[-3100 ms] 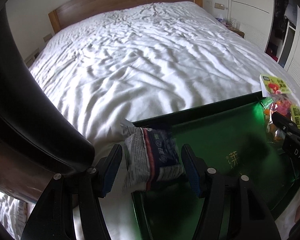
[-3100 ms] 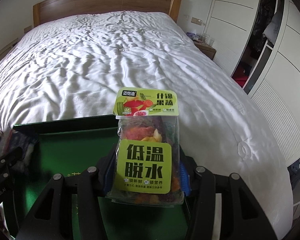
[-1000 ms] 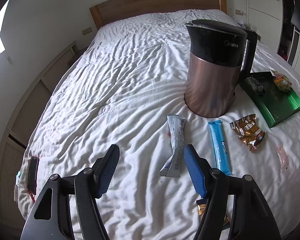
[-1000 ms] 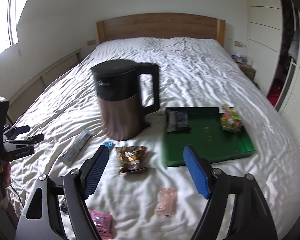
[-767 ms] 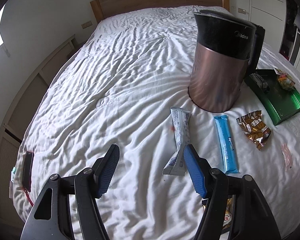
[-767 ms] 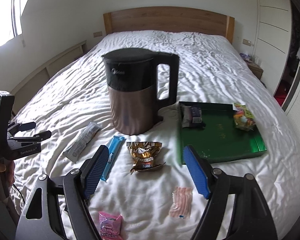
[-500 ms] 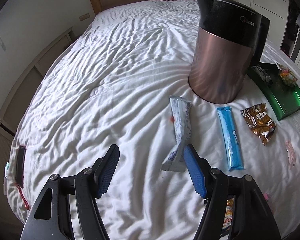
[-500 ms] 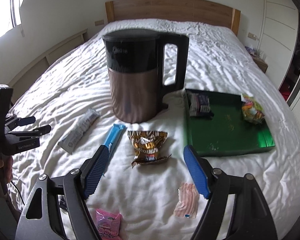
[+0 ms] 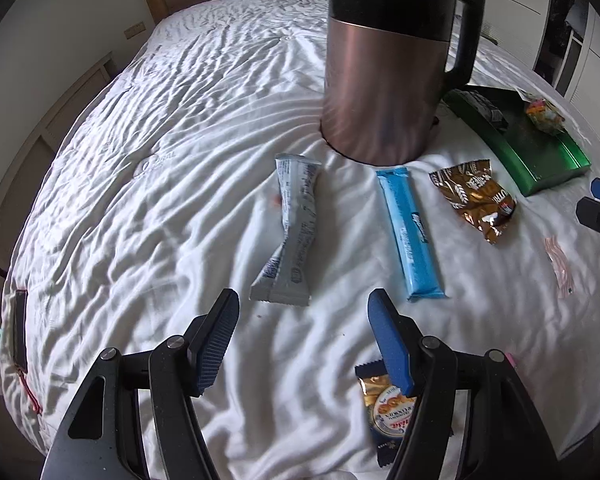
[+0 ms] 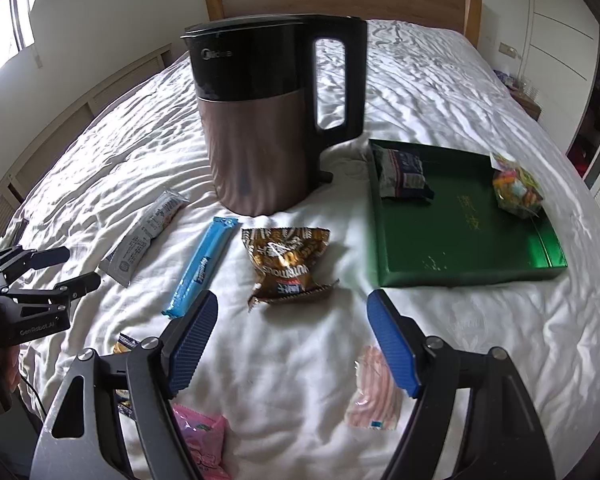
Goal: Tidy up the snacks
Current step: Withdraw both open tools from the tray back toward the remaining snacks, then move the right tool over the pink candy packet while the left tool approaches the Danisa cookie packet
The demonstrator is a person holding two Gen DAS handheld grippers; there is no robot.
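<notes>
Grippers hang empty, jaws apart — left gripper [image 9: 300, 332] lines up over the grey snack bar [image 9: 290, 232], right gripper [image 10: 292, 332] over the brown snack bag [image 10: 288, 264] — likely bound for the green tray [image 10: 460, 240].

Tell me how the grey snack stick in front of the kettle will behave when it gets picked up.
The grey snack stick already lies bent and twisted on the quilt, so it will probably flop if gripped at one end. Its thin wrapper suggests little weight. The film looks smooth, so it might slip between the pads.
</notes>
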